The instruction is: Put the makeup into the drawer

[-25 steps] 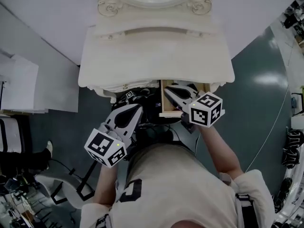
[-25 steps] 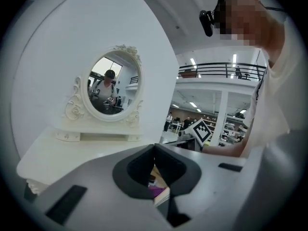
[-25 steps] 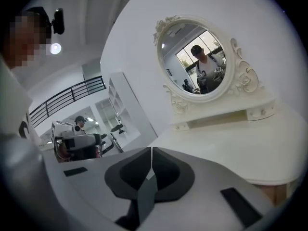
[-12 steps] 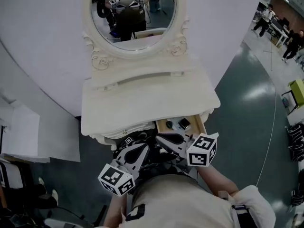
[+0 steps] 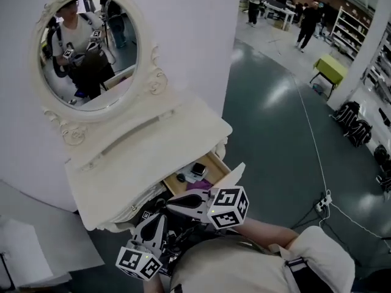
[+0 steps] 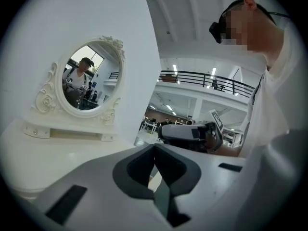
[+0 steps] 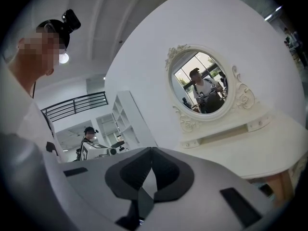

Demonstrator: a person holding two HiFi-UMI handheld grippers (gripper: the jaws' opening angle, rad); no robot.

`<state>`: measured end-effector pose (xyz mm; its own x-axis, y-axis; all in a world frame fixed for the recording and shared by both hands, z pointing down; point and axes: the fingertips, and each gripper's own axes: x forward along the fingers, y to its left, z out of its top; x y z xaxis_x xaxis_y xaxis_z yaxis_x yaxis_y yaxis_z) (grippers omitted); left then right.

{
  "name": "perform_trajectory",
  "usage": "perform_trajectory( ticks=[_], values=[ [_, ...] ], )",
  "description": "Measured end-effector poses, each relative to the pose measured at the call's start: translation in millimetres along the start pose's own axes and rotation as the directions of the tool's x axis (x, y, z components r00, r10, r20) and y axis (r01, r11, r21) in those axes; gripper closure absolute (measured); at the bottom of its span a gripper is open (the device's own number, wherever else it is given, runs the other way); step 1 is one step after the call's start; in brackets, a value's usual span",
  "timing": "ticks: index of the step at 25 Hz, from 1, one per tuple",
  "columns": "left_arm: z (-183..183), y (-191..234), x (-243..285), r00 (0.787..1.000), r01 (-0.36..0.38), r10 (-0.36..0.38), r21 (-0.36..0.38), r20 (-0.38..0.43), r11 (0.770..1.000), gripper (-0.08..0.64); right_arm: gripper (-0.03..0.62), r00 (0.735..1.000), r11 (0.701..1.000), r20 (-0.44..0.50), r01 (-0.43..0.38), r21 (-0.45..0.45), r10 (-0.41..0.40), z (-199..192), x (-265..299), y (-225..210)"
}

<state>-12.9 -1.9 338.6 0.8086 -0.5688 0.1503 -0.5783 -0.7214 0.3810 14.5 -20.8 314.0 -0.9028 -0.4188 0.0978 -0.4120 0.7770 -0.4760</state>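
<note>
Here, makeup probably inside open drawer, just beyond closed right claw

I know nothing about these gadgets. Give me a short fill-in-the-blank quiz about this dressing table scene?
1. The drawer under the white dressing table stands ____.
2. The mirror on the dressing table is ____ in shape.
3. The right gripper has its jaws ____, with nothing between them.
4. The left gripper holds ____ between its closed jaws.
Missing words: open; oval; shut; nothing.
</note>
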Motion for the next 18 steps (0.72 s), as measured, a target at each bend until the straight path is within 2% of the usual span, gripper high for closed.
perform_trajectory(
  ticks=[3,5,7,9,11,13,16,18],
  values=[
    [-1.1,-14.8,8.6,0.998,0.05,-0.049,0.007,-0.029,0.999,0.502,0.563,0.998,0.998,0.031,0.057,-0.01,-0.056,2.1,-21.7,1.6],
    [-9.3,-26.3,3.7,0.996,0.067,-0.067,0.001,-0.051,0.998,0.502,0.561,0.995,0.996,0.032,0.092,0.015,-0.093,-12.5,-36.2,5.4],
    [-14.6,-34.9,-0.9,0.996,0.07,-0.07,-0.002,-0.061,0.998,0.502,0.561,0.99,0.99,-0.012,0.141,0.031,-0.141,-35.1,-50.8,2.4],
    [-13.6,-35.5,5.7,0.995,0.077,-0.076,0.004,-0.06,0.997,0.502,0.561,0.974,0.976,-0.074,0.217,0.024,-0.215,-57.1,-66.8,-19.9],
    [-14.1,-24.3,17.4,0.994,0.086,-0.085,0.011,-0.062,0.996,0.502,0.561,0.942,0.95,-0.15,0.309,0.037,-0.301,-89.3,-78.5,-61.4],
    [-21.6,-11.3,20.5,0.994,0.074,-0.073,-0.001,-0.082,0.997,0.502,0.56,0.896,0.914,-0.257,0.395,0.089,-0.362,-142.2,-85.7,-103.5],
    [-35.4,-7.6,13.4,0.992,0.026,-0.031,-0.04,-0.122,0.999,0.502,0.561,0.808,0.864,-0.442,0.486,0.127,-0.39,-231.6,-96.7,-143.2],
    [-40.0,-9.0,13.6,0.99,0.009,-0.016,-0.053,-0.138,0.999,0.5,0.561,0.761,0.844,-0.504,0.525,0.111,-0.407,-268.0,-99.1,-165.8]
  ],
)
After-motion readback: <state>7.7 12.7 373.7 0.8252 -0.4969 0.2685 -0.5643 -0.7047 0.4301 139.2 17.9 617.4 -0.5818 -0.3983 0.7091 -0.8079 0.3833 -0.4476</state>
